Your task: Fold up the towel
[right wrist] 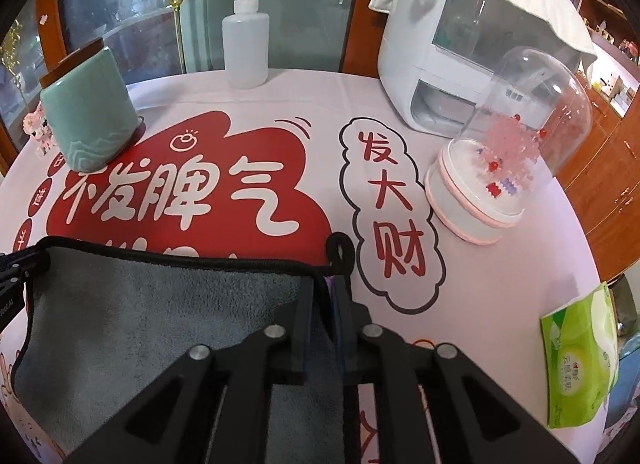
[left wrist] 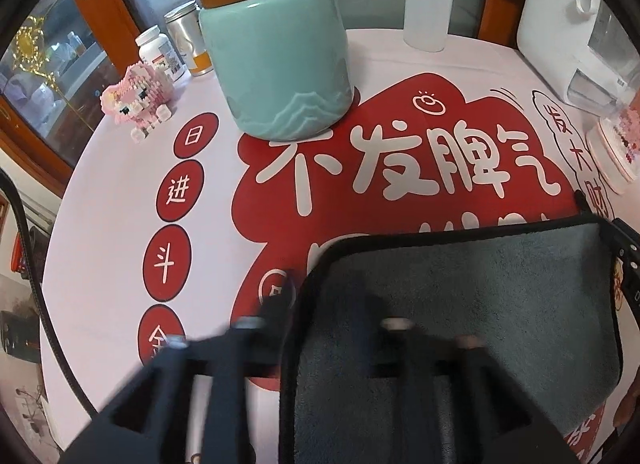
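Observation:
A grey towel (left wrist: 480, 304) with a black hem lies on the round table, near the front edge. My left gripper (left wrist: 324, 300) is open, blurred by motion, its jaws straddling the towel's far left corner, one finger over the cloth, the other off it. In the right wrist view the same towel (right wrist: 160, 304) spreads to the left. My right gripper (right wrist: 326, 284) is shut on the towel's far right corner, by its black hanging loop (right wrist: 340, 248). The right gripper's tip shows in the left wrist view (left wrist: 624, 248) at the towel's right edge.
A teal ceramic jar (left wrist: 276, 63) with a wooden lid stands behind the towel. A squeeze bottle (right wrist: 244, 47), a white appliance (right wrist: 440, 43), a domed pink ornament (right wrist: 500, 151), a pink brick figure (left wrist: 136, 103), pill bottles (left wrist: 160, 51) and a green tissue pack (right wrist: 580, 356) ring the table.

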Available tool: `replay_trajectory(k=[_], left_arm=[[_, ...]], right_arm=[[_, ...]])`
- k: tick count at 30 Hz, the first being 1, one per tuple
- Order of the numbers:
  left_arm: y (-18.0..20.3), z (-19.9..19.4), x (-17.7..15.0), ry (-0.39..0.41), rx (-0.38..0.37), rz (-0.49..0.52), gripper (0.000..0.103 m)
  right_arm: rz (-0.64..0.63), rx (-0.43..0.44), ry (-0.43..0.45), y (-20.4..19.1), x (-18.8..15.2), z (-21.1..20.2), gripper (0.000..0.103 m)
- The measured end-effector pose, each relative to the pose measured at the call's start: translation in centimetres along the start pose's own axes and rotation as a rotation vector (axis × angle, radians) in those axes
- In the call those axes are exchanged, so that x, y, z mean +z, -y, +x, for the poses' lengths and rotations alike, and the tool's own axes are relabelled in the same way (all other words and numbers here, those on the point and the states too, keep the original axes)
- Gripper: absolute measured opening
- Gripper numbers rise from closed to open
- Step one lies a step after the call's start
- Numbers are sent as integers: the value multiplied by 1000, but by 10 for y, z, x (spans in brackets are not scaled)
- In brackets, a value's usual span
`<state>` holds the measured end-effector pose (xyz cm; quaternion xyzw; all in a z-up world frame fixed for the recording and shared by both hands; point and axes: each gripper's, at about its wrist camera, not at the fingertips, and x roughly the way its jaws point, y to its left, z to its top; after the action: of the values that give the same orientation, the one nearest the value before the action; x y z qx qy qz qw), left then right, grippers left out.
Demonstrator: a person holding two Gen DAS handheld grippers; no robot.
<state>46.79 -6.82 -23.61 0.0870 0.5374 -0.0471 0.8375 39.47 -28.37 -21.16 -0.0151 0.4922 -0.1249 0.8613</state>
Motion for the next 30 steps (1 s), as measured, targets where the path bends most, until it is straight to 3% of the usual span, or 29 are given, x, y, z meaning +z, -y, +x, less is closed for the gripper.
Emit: replay_trajectory(k=[2, 4, 6, 10, 12, 18, 20, 22, 25, 30], left_arm=[[-2, -5, -1, 15, -14, -21, 83], [-4, -10, -2, 33, -22, -33, 87], [-4, -14, -2, 30, -37, -37, 87], [-6, -18, -3, 20, -68, -55, 91], [-7, -22, -5, 26, -64, -56, 102], [-2, -47, -16, 67, -49, -21, 103], [0, -59, -23, 70, -59, -21, 103], [0, -73, -31, 79, -78, -26, 103], [-3, -98, -47, 101, -85, -44, 103], [-13, -147, -82, 129, -110, -80, 103]], right_arm=[[4, 3, 22, 1, 0, -7, 30], [15, 11, 54, 3, 1, -16, 48], [20, 14, 77, 5, 1, -24, 53], [24, 29, 71, 6, 3, -31, 54], [32, 41, 60, 7, 2, -33, 54], [78, 86, 25, 10, -10, -42, 56], [73, 99, 31, 7, -16, -53, 63], [61, 108, 58, 4, -25, -68, 81], [54, 136, 82, 1, -40, -93, 100], [36, 159, 105, 2, -70, -142, 102]])
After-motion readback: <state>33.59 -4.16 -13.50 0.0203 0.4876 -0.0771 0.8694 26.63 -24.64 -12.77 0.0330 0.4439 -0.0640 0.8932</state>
